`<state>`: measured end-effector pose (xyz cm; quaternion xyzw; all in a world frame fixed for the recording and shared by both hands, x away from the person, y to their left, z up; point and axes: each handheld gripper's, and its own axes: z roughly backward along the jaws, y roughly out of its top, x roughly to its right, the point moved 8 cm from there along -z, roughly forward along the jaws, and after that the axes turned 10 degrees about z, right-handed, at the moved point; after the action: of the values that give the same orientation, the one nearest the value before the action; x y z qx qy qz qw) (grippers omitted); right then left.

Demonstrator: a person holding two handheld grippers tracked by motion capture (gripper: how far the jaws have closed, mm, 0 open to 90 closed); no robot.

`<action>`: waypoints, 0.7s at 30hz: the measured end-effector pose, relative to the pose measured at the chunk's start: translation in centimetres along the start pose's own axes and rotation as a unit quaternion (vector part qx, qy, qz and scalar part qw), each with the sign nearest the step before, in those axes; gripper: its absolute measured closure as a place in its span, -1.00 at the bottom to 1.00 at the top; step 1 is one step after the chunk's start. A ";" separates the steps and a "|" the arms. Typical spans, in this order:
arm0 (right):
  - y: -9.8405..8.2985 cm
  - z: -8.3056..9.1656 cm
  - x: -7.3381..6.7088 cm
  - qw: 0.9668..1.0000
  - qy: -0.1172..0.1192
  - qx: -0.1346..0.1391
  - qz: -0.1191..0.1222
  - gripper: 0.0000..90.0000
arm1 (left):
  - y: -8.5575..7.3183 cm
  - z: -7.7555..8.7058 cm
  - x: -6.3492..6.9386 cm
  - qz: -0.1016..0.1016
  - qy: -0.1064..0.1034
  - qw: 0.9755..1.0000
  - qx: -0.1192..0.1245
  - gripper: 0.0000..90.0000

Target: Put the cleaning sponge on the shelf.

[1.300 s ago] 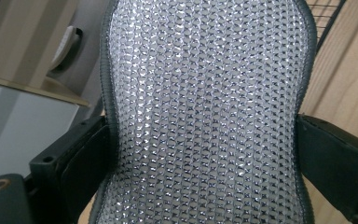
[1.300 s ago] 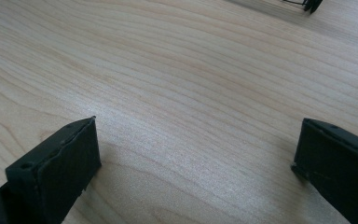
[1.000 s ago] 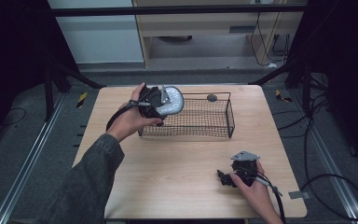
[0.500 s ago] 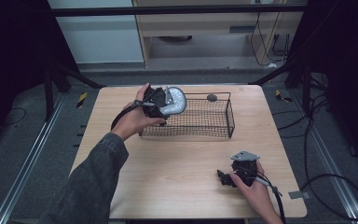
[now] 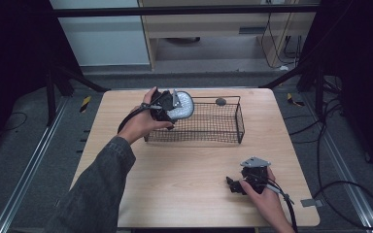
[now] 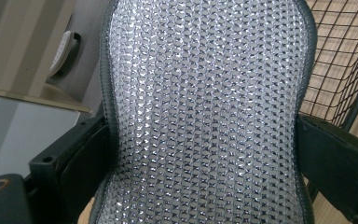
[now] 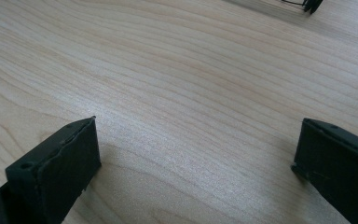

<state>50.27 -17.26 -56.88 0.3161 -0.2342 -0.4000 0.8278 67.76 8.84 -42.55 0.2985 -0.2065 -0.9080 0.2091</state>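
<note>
Since a second earlier the left gripper (image 5: 167,110) had edged slightly right, toward the basket's near-left corner. Its jaws were closed on the silvery mesh-textured oval pad with a dark grey rim (image 6: 205,112), held over the black wire basket (image 5: 223,131), probably for dropping inside. The right gripper (image 5: 240,183) rested wide open and empty on the light wooden table (image 7: 191,84), near right, seemingly parked.

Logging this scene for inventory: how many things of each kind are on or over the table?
Hand-held grippers: 2, left and right
Wire basket: 1
Silver mesh pad: 1
Small dark round object: 1
Total: 5
</note>
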 end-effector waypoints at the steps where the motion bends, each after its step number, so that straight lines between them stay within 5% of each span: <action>1: 0.0 0.0 0.0 1.000 0.000 0.000 0.000 -0.99 | 0.0 0.0 0.0 0.000 0.001 1.000 -0.001 -0.89; 12: 0.0 0.0 0.0 1.000 0.000 0.000 0.000 -0.99 | -0.3 -1.2 -0.2 0.002 -0.009 1.000 -0.007 -0.90; 21: 0.0 0.0 0.0 1.000 -0.001 0.000 0.001 -0.99 | -0.6 -2.4 -0.3 0.029 -0.028 0.999 -0.015 -0.94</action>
<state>50.27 -17.29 -56.88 0.3154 -0.2348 -0.3998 0.8280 69.34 8.83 -44.50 0.2636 -0.2077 -0.9124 0.2342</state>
